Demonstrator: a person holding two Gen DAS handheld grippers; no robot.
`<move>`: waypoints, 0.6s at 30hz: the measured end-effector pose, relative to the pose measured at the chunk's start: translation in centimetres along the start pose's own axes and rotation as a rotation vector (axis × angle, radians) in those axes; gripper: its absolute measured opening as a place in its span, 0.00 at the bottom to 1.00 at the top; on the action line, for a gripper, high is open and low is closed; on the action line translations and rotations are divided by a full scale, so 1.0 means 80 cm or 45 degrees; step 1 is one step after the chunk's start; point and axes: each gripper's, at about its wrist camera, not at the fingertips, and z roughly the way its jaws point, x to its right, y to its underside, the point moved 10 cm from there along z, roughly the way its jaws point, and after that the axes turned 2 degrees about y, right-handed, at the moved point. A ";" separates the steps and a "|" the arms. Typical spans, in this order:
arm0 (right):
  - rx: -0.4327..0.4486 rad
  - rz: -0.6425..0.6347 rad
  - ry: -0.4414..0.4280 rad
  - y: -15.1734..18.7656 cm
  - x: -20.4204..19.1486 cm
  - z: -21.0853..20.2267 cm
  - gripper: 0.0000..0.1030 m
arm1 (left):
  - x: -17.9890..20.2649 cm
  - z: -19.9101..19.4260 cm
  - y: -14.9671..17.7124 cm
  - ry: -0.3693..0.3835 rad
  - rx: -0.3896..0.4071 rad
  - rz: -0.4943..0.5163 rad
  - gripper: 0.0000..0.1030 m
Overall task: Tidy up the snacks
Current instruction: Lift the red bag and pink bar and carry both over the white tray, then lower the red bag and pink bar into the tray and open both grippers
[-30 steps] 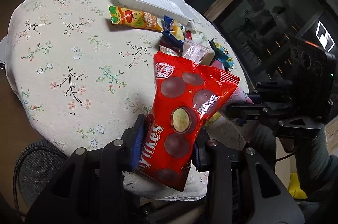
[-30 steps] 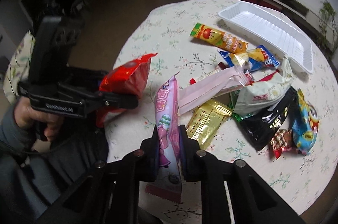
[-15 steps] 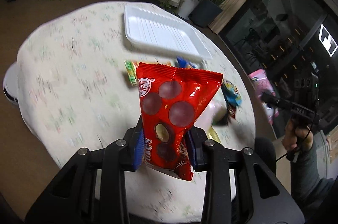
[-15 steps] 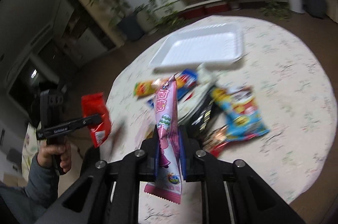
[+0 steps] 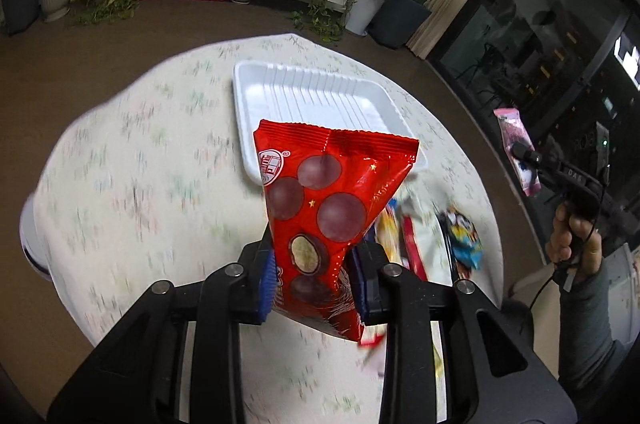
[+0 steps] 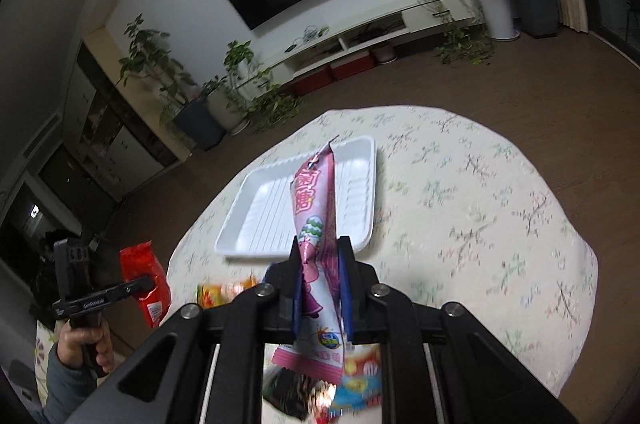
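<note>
Left gripper (image 5: pixel 314 278): jaws closed on the red bag (image 5: pixel 328 220), which is held upright above the table (image 5: pixel 132 183), clear of the cloth. Right gripper (image 6: pixel 320 294): jaws closed on the pink packet (image 6: pixel 316 224), also upright and off the table. White tray (image 5: pixel 312 99): on the far side of the table, beyond both held items. Loose snacks (image 5: pixel 432 236): piled near the tray's near-right edge; details are blurred

Black left gripper (image 5: pixel 314 274) and right gripper (image 6: pixel 322 298): blue-padded jaws, silver screws; grey sleeves, bare hands.
</note>
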 end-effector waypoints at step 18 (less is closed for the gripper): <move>-0.265 -0.101 0.112 -0.033 -0.023 0.212 0.15 | -0.014 0.197 -0.104 -0.143 -0.306 -0.050 0.27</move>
